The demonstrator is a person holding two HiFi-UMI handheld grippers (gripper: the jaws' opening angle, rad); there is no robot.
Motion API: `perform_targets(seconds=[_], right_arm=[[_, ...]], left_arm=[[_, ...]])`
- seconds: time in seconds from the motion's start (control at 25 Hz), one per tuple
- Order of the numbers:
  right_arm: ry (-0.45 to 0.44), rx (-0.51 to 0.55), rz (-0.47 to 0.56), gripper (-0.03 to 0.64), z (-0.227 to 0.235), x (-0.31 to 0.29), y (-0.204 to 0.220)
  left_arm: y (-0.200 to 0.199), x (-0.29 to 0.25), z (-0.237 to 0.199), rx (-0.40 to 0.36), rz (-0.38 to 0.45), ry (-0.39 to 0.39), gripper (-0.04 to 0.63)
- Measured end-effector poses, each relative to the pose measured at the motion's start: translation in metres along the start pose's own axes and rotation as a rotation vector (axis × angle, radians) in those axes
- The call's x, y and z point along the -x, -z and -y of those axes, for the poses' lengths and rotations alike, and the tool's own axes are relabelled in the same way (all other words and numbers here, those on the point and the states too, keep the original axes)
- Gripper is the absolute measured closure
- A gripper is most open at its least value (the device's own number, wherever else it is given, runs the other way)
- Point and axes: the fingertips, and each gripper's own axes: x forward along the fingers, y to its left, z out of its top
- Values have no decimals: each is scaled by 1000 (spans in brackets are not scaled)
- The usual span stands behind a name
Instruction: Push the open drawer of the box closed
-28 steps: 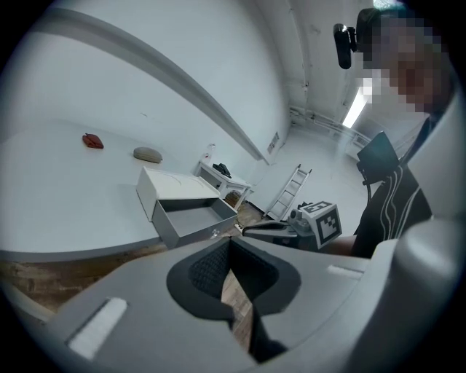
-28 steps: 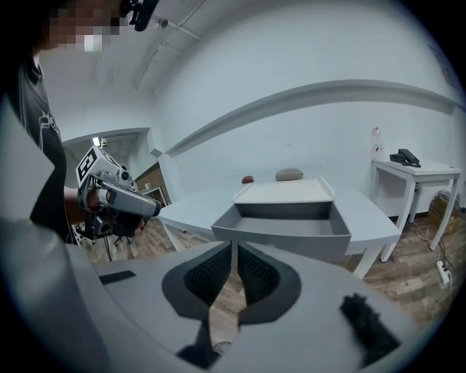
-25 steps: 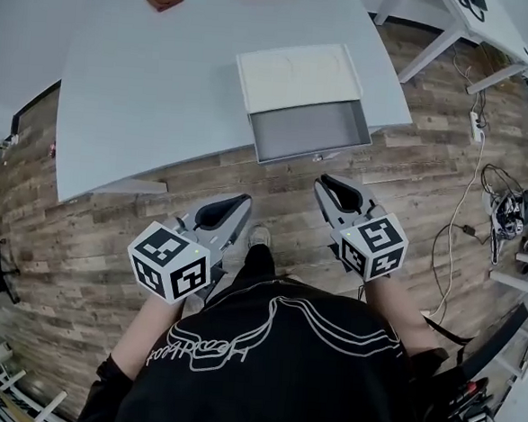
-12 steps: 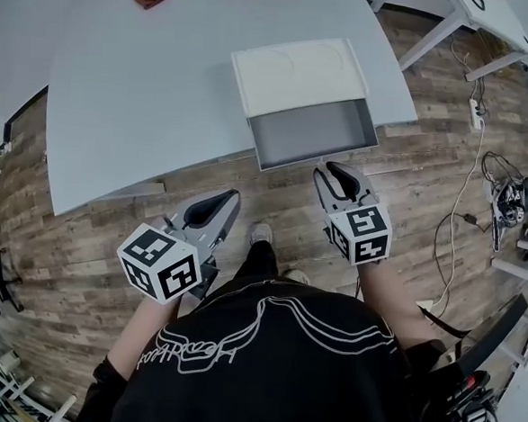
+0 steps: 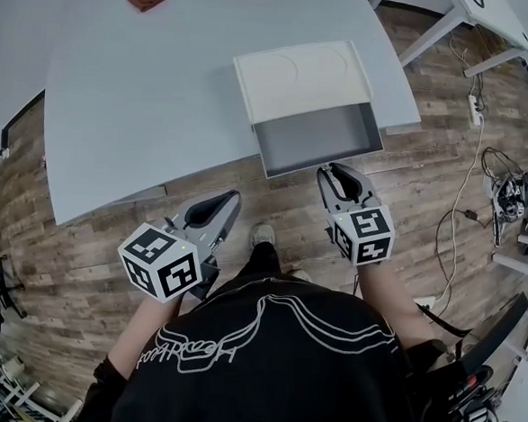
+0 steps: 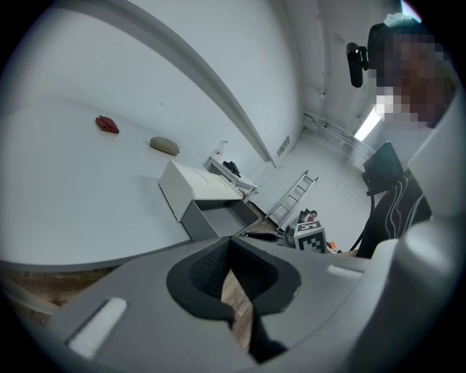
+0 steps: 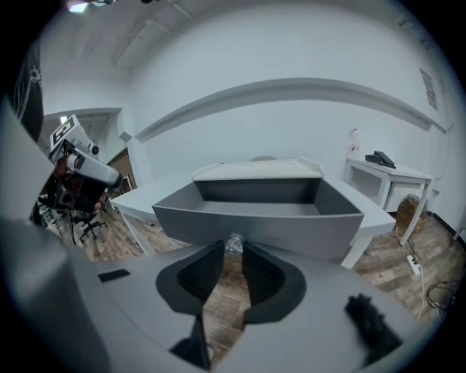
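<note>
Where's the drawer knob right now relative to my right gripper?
In the right gripper view the knob sits mid-front on the open drawer, right at the tips of the right gripper, in the gap between its jaws; contact is unclear.

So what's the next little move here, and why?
Probably ease the right gripper forward against the drawer front: the drawer stands pulled out of the box, and the jaws, slightly apart, sit just short of its small knob.
</note>
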Motion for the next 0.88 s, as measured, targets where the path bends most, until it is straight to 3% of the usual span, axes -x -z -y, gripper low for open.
perform_targets(seconds=[0.2, 0.88], right_arm=[[12, -8, -3, 541, 1, -3, 0], [42, -36, -13, 543, 19, -34, -29]], left_arm=[[-9, -4, -6, -46, -12, 4, 589], [-29, 7, -24, -28, 16, 1, 589]])
